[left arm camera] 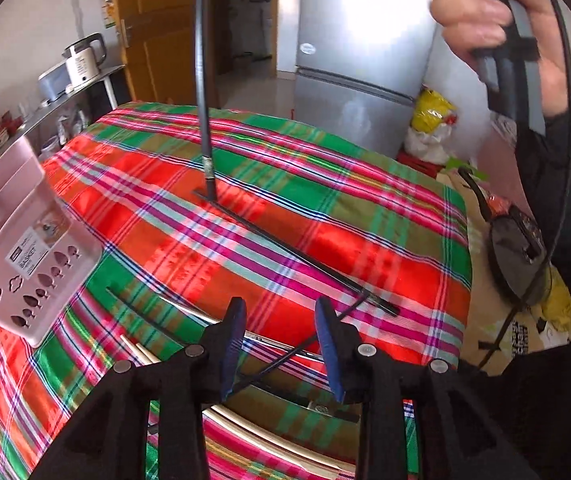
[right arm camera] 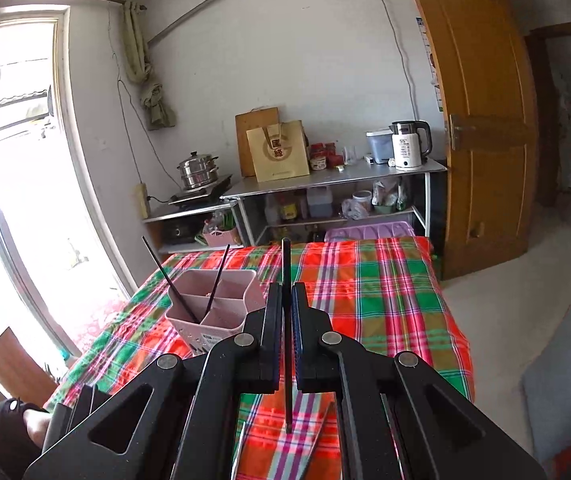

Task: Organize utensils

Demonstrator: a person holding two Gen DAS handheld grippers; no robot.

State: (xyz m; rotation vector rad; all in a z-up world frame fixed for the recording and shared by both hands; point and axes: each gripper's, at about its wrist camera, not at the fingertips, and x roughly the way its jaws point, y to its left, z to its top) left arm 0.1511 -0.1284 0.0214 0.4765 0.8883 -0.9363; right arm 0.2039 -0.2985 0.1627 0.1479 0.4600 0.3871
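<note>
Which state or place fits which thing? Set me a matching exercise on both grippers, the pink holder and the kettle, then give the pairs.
Things:
1. right gripper
2. left gripper
3. pink holder
4. kettle

States or places:
A. on the metal shelf beside the wooden door
B. open, over the plaid cloth
C. shut on a black chopstick
D. has two black sticks standing in it

Pairs: 1-C, 2-B, 3-D, 4-A

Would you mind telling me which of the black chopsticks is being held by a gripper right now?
The one pinched upright in the right gripper, a black chopstick. The other two lean inside the pink holder, untouched.
</note>
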